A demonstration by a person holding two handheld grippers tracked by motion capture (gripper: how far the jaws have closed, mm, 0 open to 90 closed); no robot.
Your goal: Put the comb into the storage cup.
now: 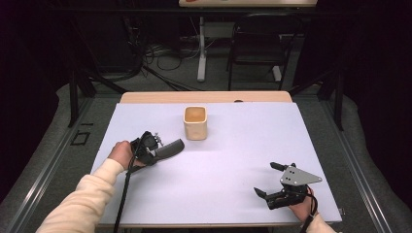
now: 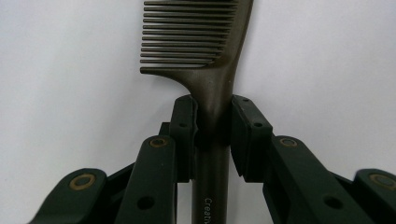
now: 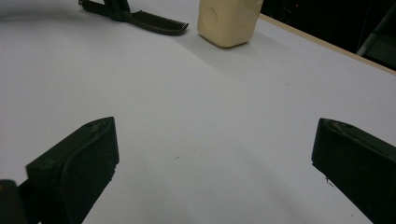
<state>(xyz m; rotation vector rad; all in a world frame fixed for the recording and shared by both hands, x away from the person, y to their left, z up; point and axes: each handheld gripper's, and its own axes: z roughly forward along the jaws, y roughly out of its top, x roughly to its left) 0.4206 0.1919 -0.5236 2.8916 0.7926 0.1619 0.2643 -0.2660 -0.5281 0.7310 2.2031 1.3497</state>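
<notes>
Two hand-held grippers — left [image 2: 212, 135] pinching the comb [image 2: 205, 51], right [image 3: 215, 172] spread wide.

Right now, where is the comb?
In the high view the comb is left of middle on the table, held by the left tongs, just before the beige cup.

High overhead; two claw-mounted close views, comb [image 2: 205, 60] shared.
</notes>
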